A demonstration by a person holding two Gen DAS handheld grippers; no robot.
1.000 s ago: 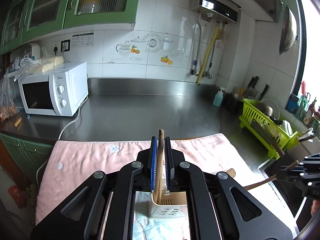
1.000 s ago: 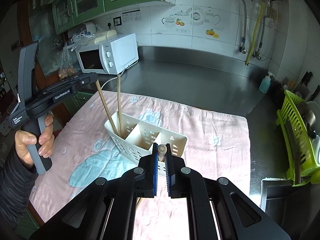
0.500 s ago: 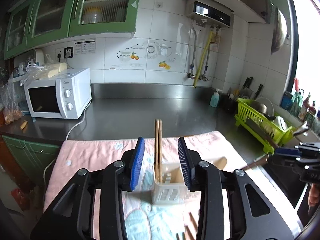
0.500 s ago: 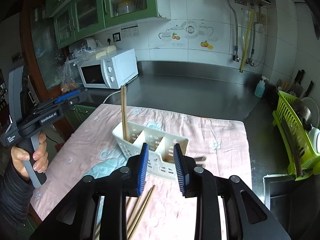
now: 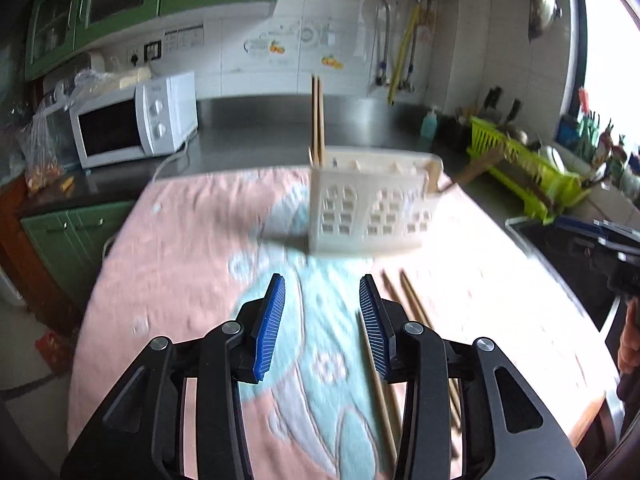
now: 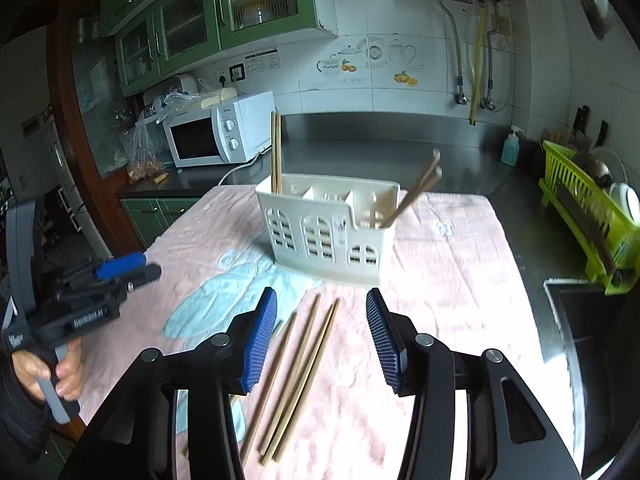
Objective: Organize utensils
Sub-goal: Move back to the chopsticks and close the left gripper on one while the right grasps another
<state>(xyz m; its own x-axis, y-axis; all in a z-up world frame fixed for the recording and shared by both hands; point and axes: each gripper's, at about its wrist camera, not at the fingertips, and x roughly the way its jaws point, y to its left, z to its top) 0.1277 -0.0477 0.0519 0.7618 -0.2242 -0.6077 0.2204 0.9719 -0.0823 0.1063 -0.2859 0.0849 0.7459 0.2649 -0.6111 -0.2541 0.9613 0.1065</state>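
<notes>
A cream utensil caddy (image 6: 328,232) (image 5: 370,208) stands on the pink towel (image 6: 448,280). Two wooden chopsticks (image 6: 276,152) (image 5: 317,120) stand upright in its left compartment. Two more (image 6: 416,190) lean in its right compartment. Several loose chopsticks (image 6: 300,364) (image 5: 404,312) lie on the towel in front of the caddy. My right gripper (image 6: 322,338) is open and empty above the loose chopsticks. My left gripper (image 5: 322,324) is open and empty, just left of them; it also shows in the right wrist view (image 6: 120,270).
A white microwave (image 6: 218,136) sits at the back left of the steel counter (image 6: 400,152). A green dish rack (image 6: 580,216) and a sink (image 6: 576,320) are at the right. A soap bottle (image 6: 510,148) stands at the back.
Both grippers opened and let go of their chopsticks in the caddy, then pulled back and lowered toward the loose chopsticks on the towel.
</notes>
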